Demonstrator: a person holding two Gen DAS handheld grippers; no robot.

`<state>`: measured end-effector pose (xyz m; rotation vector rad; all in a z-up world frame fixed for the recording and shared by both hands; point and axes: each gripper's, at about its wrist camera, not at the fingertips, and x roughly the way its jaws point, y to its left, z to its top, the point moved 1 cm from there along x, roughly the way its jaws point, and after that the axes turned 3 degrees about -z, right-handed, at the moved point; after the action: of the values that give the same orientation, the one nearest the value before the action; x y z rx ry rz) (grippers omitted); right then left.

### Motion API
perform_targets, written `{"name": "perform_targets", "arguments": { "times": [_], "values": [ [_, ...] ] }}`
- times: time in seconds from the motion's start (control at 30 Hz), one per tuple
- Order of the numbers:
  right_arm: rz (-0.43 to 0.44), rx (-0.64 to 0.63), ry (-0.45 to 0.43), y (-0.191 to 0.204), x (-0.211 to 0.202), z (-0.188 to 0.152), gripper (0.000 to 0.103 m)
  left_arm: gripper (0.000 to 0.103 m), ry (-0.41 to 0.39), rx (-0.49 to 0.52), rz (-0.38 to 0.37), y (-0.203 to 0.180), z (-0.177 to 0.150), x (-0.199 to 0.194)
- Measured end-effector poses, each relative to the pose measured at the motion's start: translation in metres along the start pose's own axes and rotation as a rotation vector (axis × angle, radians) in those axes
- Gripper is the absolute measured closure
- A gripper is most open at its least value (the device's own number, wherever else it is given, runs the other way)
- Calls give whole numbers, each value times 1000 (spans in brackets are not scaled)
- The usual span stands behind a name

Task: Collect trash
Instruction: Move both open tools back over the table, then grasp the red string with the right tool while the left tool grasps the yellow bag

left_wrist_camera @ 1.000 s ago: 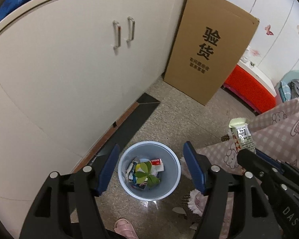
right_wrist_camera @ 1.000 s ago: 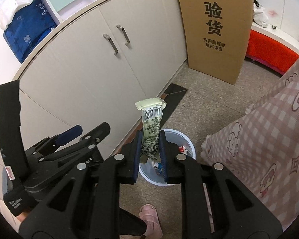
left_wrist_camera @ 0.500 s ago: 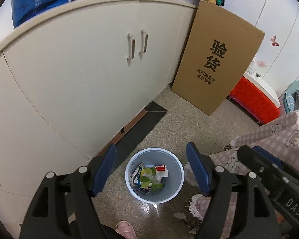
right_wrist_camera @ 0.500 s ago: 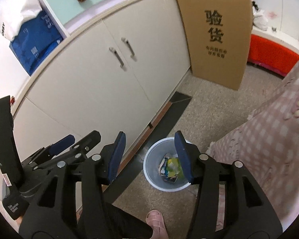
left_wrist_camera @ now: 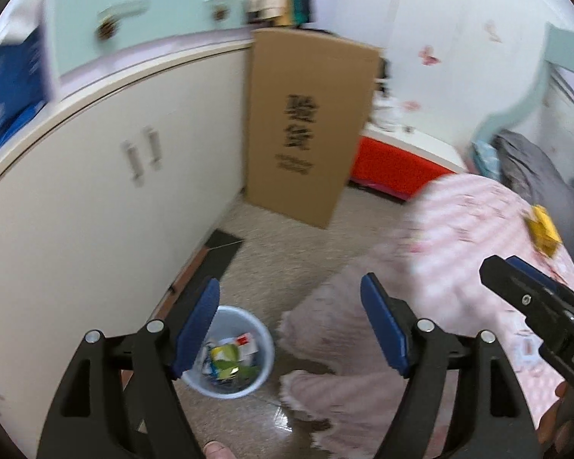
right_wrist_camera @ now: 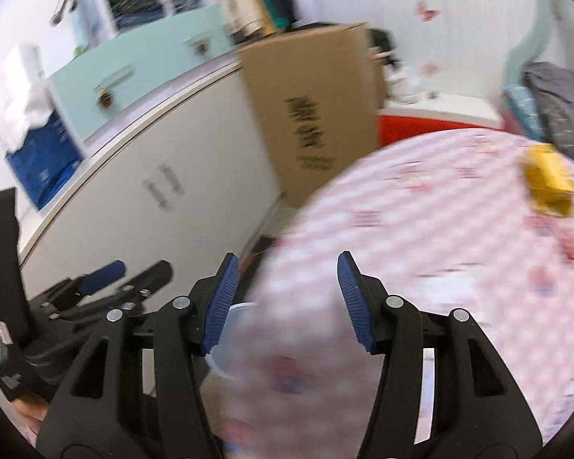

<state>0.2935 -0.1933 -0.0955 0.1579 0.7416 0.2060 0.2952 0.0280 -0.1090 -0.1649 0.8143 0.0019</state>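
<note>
Right wrist view: we are swinging our right gripper (right_wrist_camera: 283, 302), now parted and empty after dropping the wrapper, from the pale round bin (left_wrist_camera: 229, 348) toward the crumpled yellow wrapper (right_wrist_camera: 547, 187) on the pink checked tablecloth (right_wrist_camera: 440, 229); our left gripper (left_wrist_camera: 291, 329) is hanging wide, empty.

1. A round, pale blue bin (left_wrist_camera: 264, 348) stood upright on the speckled floor, just beside the hanging edge of a pink checked cloth.
2. The bin held mixed trash (left_wrist_camera: 229, 355): crumpled wrappers, a green and yellow packet and a white piece with a red patch. Blur hid the finer details.
3. From the right wrist view only part of the bin's rim (right_wrist_camera: 241, 308) showed, the rest hidden behind the cloth.
4. A crumpled yellow wrapper (right_wrist_camera: 549, 187) lay on the cloth-covered surface, well apart from the bin.
</note>
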Motion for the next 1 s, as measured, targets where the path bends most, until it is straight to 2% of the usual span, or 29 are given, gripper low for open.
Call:
{"name": "perform_targets", "arguments": {
  "times": [0.17,0.27,0.37,0.5,0.67,0.77,0.87,0.9,1.0],
  "values": [
    [-101,69,-27,-77,-28,2,49,27,-3,111,-78,-87,8,-5],
    [-158,98,-23,-113,-37,3,47,25,-3,182,-102,-138,11,-2],
    [-217,192,4,-164,-38,2,43,24,21,261,-103,-187,14,13],
    [-252,234,46,-204,-22,-2,43,24,72,300,-123,-227,16,32],
    [-245,207,77,-219,2,4,44,24,80,336,-113,-258,21,49],
    [-215,164,107,-217,12,5,64,24,91,339,-132,-269,25,58],
    [-206,121,137,-219,20,1,89,24,82,347,-150,-281,28,63],
    [-210,118,136,-220,18,0,94,24,80,351,-156,-285,28,65],
    [-239,140,110,-237,2,-2,95,24,82,363,-179,-301,28,70]
  ]
}}
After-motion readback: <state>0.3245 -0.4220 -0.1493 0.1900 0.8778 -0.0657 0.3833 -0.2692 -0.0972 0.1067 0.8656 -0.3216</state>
